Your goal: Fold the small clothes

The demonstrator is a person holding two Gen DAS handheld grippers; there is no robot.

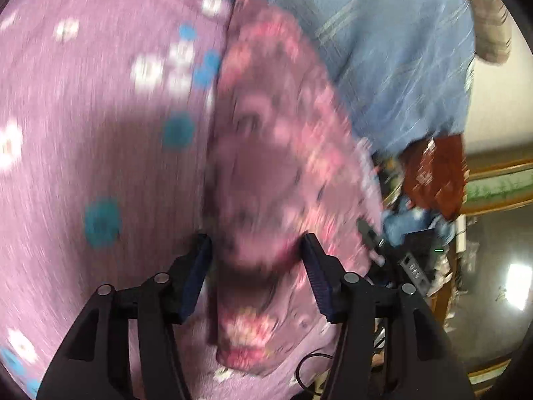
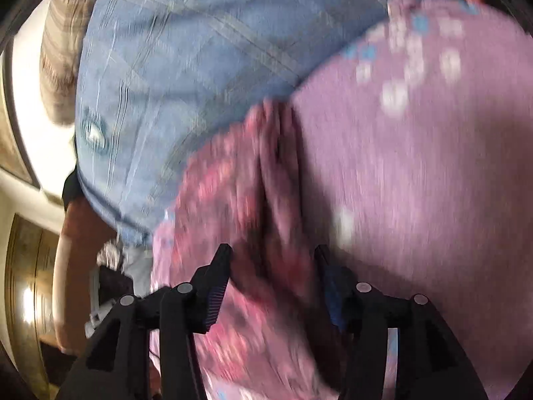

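While both views are smeared by motion blur, the left gripper (image 1: 256, 243) is seen with its jaws spread wide, and a bunched floral pink garment (image 1: 266, 153) lies in the gap between them; whether the pads actually touch the cloth cannot be told. The right gripper (image 2: 273, 253) is likewise held wide apart, with the floral pink garment (image 2: 240, 206) gathered in folds between its fingers (image 2: 216, 286), and nothing is seen to be clamped. The garment is laid on a mauve cloth (image 1: 83, 126) printed with white and blue flowers, which covers most of the surface under both grippers and is seen again in the right wrist view (image 2: 416, 183). Beyond the garment, a blue checked shirt (image 1: 393, 50) is spread, its edge partly covered by the mauve cloth; in the right wrist view the shirt (image 2: 173, 76) fills the upper left. A rust-red fabric piece (image 1: 436, 173) is seen past the shirt's edge. No container can be made out. Wooden furniture (image 2: 26, 286) and a bright lamp glare (image 1: 518, 286) are visible at the margins.
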